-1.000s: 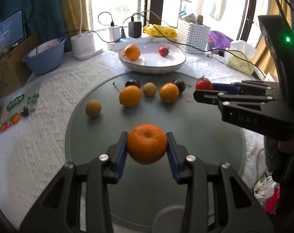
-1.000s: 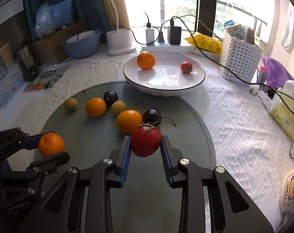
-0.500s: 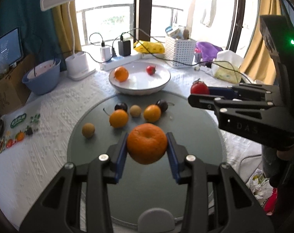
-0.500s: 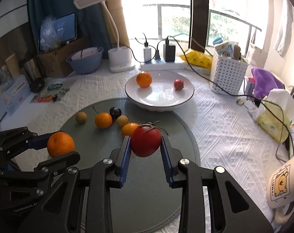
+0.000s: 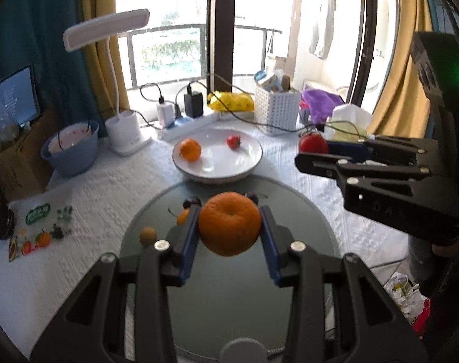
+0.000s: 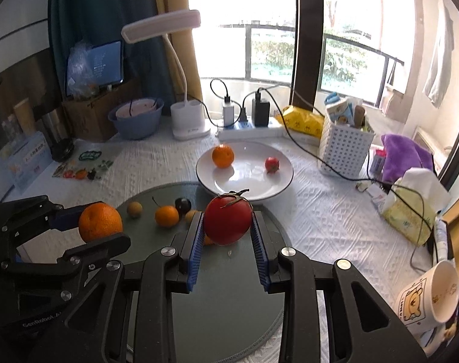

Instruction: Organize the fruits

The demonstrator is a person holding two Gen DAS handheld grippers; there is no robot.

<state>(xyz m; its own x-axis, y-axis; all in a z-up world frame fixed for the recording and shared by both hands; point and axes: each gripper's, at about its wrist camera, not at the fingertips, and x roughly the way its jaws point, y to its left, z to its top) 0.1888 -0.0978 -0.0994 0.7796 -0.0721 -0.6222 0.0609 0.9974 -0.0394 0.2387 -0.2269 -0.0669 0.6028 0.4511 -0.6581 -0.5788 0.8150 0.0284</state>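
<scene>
My left gripper (image 5: 229,224) is shut on a large orange (image 5: 229,223), held in the air above the round grey mat (image 5: 296,211). My right gripper (image 6: 227,220) is shut on a red tomato (image 6: 227,220), also lifted over the mat (image 6: 229,296). Each gripper shows in the other's view: the right one with the tomato (image 5: 312,144) at the right, the left one with the orange (image 6: 100,221) at the left. Beyond the mat a white bowl (image 6: 278,181) holds an orange (image 6: 222,156) and a small tomato (image 6: 272,164). Several small fruits lie on the mat, among them an orange (image 6: 166,215), a dark plum (image 6: 183,204) and a brown fruit (image 6: 134,209).
At the back stand a desk lamp (image 6: 187,121), a blue basin (image 6: 137,119), a power strip with chargers (image 6: 247,127) and a white basket (image 6: 344,148). Cables trail across the white cloth at the right. A tissue pack (image 6: 411,205) and a mug (image 6: 429,296) sit at the right edge.
Both grippers have risen with their fruit still clamped. The table, bowl and loose fruits now look smaller and farther below, and more of the window and lamp shows.
</scene>
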